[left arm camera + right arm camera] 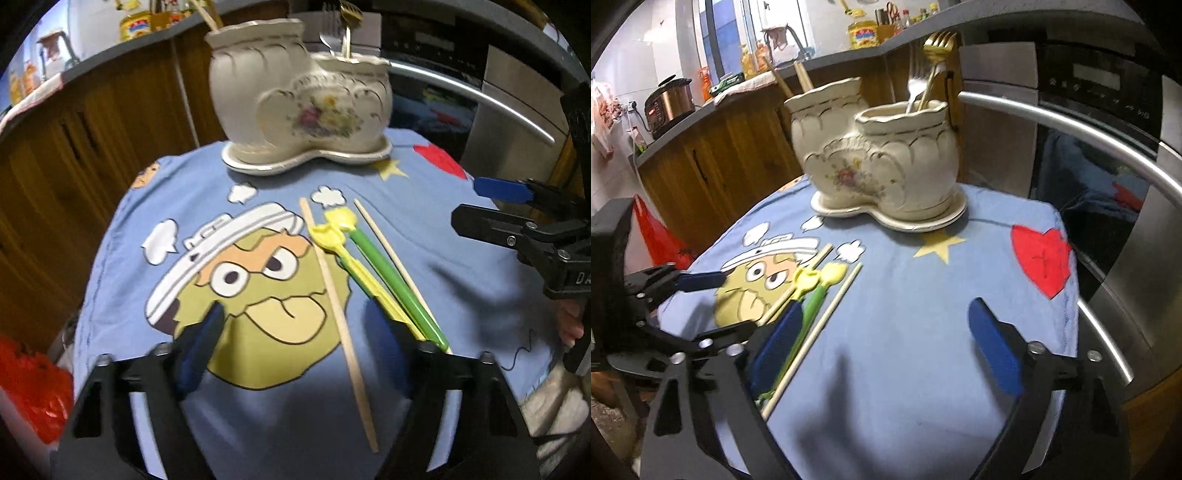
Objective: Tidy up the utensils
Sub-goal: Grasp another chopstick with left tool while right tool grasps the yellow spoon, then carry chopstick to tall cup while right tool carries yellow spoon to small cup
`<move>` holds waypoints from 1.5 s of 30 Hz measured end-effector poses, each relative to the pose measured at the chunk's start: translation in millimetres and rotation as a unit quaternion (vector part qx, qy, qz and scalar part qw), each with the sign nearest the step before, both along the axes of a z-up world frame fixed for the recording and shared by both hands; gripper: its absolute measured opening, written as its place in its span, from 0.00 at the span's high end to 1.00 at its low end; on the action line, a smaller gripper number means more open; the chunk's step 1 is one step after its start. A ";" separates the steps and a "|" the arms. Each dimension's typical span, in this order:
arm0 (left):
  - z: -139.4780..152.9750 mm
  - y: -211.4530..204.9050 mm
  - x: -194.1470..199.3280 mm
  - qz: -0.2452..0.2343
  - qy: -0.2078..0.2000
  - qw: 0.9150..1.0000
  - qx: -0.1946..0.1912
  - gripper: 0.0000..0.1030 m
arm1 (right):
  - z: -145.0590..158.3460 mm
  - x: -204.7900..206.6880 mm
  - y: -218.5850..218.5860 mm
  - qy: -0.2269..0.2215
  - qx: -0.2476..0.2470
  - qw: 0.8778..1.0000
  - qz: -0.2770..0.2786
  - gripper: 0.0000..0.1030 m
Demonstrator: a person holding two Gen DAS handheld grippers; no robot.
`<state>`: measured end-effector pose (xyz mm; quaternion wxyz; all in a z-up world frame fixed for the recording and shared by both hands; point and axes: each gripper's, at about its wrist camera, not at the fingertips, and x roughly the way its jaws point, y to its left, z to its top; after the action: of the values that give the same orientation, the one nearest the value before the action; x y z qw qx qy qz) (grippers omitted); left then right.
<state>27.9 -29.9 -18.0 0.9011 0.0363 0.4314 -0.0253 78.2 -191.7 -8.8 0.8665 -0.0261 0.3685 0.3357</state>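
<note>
1 chopstick [334, 291] lies between the left gripper's [295, 347] open jaws.

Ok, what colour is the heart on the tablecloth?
Red; the heart shows best in the right wrist view.

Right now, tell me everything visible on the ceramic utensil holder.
The ceramic utensil holder is cream-white and glossy, with two joined pot-shaped compartments, scalloped relief, thin gilt lines and a floral decal on the front. One compartment is taller than the other. It stands upright on a matching lobed saucer at the far side of the blue cartoon cloth. The taller pot holds wooden chopsticks; the shorter holds a gold fork and a silver fork. Neither gripper touches it.
</note>
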 end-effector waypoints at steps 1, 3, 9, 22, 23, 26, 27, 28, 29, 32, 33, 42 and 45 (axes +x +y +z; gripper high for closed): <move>-1.1 -1.9 1.3 -0.006 0.005 1.000 0.000 0.44 | -0.3 -1.5 3.1 0.002 -0.004 1.000 0.006 0.31; -2.6 -6.4 3.0 -0.016 0.008 1.000 0.004 0.52 | 0.0 -5.4 10.9 0.005 -0.012 1.000 0.025 0.43; -4.6 -14.0 7.6 -0.044 0.014 0.999 0.016 0.93 | 7.2 -17.4 36.1 0.028 -0.016 0.994 0.101 0.73; -0.5 28.5 0.1 -0.008 0.007 1.000 -0.006 0.94 | -6.9 -28.9 92.3 0.039 -0.109 0.982 0.147 0.80; 0.3 29.4 -1.0 -0.009 0.006 1.000 -0.009 0.94 | -9.2 -27.4 95.1 0.039 -0.123 0.981 0.143 0.80; 1.3 29.3 -1.3 -0.015 0.003 1.000 -0.014 0.94 | -12.4 -25.4 100.8 0.039 -0.146 0.980 0.131 0.80; 1.1 29.0 -1.1 -0.016 0.004 1.000 -0.015 0.94 | -13.7 -25.0 104.6 0.041 -0.154 0.978 0.130 0.80; 0.3 28.9 0.2 -0.018 0.007 1.000 -0.015 0.94 | -15.4 -24.4 106.8 0.042 -0.159 0.978 0.130 0.80; -0.9 28.4 2.4 -0.021 0.013 1.000 -0.015 0.94 | -18.1 -23.6 109.8 0.040 -0.169 0.976 0.131 0.80; -2.2 26.5 7.1 -0.029 0.025 0.999 -0.008 0.92 | -19.5 -19.7 111.7 0.045 -0.167 0.976 0.134 0.83; -1.6 26.8 9.7 -0.033 0.030 0.999 -0.011 0.86 | -19.7 -18.5 110.3 0.047 -0.162 0.976 0.136 0.85; -0.2 20.9 27.7 -0.051 0.068 0.996 0.011 0.84 | -6.5 -14.7 83.3 0.049 -0.089 0.988 0.115 0.91; 0.2 18.6 31.8 -0.064 0.082 0.994 0.030 0.93 | 3.6 -16.3 71.7 0.043 -0.060 0.991 0.111 0.91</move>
<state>59.7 -11.3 -17.8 0.8576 0.0883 0.5015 -0.0725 61.9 -119.9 -5.3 0.8041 -0.1046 0.4194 0.4081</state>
